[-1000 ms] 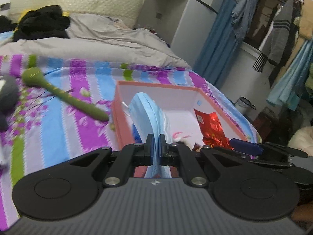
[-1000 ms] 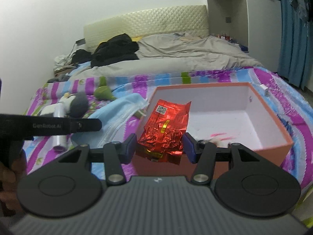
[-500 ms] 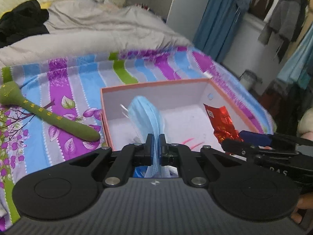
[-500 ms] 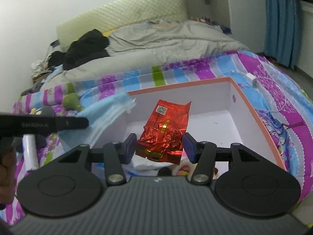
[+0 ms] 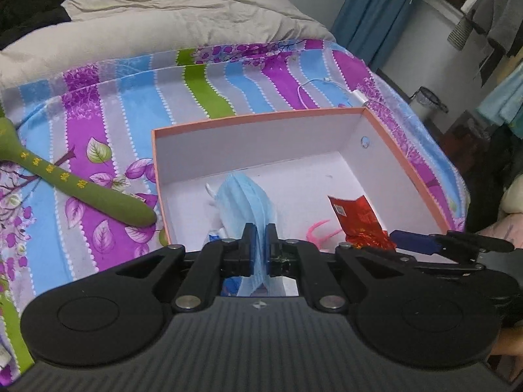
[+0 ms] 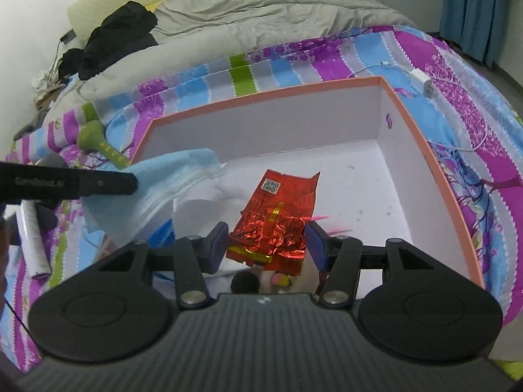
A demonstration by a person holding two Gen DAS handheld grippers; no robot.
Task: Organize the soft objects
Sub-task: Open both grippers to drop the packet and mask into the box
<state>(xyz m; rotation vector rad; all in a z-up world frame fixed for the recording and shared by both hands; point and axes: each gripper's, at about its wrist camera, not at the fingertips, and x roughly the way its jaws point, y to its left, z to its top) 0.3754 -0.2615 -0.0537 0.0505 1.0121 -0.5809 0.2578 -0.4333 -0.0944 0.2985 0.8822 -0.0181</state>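
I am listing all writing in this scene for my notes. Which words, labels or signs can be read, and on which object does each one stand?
"GenRobot.AI", blurred, partly guessed: on the left gripper finger.
Square code and gold print on the red foil packet: not readable.
Yellow marks along the green plush stick: too small.
Small logo on the right gripper body: only a sign.

The box [image 5: 261, 121] looks like stiff card, matt white inside with a salmon-coloured rim. The face mask [image 5: 243, 196] is thin, soft, pleated blue fabric with a dull surface. The packet [image 6: 278, 225] is crinkled red foil, glossy and full of glints. The bedsheet [image 5: 108, 111] is smooth printed cloth, the grey quilt [image 5: 163, 9] is matt and rumpled. Each claw is matt black plastic with ribbed housing and shiny metal rivets [image 5: 187, 301].
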